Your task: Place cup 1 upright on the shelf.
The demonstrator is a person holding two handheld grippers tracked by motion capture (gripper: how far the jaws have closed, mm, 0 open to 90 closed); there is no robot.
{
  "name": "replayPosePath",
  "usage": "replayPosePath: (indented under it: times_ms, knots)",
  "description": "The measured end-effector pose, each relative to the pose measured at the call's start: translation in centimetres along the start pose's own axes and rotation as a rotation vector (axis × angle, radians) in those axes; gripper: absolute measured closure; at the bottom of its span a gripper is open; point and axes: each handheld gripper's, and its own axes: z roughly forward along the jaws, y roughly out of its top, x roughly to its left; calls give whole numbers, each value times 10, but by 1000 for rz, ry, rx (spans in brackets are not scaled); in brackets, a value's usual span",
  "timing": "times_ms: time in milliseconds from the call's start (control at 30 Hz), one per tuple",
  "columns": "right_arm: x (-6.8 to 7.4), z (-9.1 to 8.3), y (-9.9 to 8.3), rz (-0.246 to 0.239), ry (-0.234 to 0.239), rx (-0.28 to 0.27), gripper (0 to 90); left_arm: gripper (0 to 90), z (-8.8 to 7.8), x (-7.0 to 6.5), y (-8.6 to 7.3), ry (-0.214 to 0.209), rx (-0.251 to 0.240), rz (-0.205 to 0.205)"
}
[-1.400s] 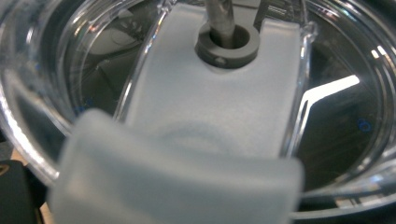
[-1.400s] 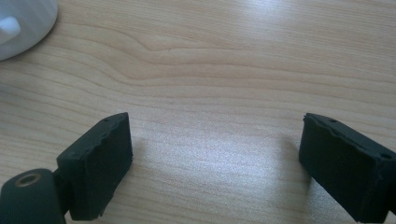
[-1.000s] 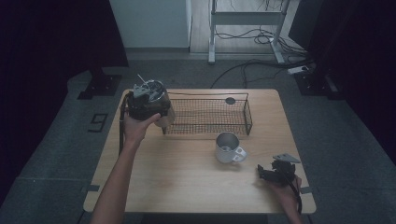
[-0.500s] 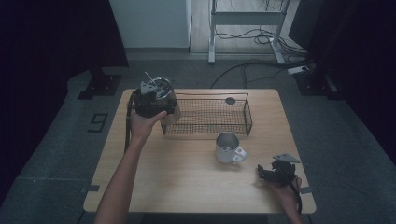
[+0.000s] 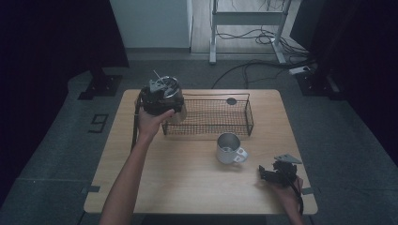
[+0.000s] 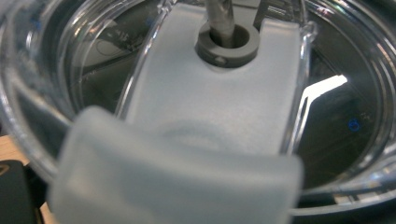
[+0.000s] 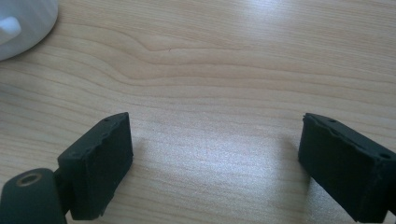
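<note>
A clear tumbler (image 5: 178,113) hangs from my left gripper (image 5: 165,99) just above the left end of the black wire basket (image 5: 248,115). In the left gripper view its clear lid (image 6: 205,98) sits right before the camera, with a frosted flap and a straw (image 6: 219,18) through a grey ring; the jaws are hidden. My right gripper (image 5: 264,172) rests low at the table's front right, open (image 7: 215,158) over bare wood, nothing between its pads. A white mug (image 5: 230,149) stands upright just left of it, and its edge shows in the right gripper view (image 7: 21,23).
The wooden table (image 5: 187,183) has bare room at front and left. A small dark disc (image 5: 231,101) lies behind the basket. Cables and a metal frame stand on the floor beyond the far edge.
My left hand has carried the tumbler to the right, from beside the table's left edge to the left end of the basket. The right gripper has stayed put.
</note>
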Motion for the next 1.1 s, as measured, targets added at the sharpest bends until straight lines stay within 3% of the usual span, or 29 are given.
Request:
replayPosePath:
  times_ms: [300, 1100]
  knots:
    - [0, 0, 0, 2, 0, -2, 106, 40, 12, -5, 4, -15, 0, -9]
    - [0, -1, 0, 6, -10, -5, 127, 40, 38, -15, 9, -5, 22, 20]
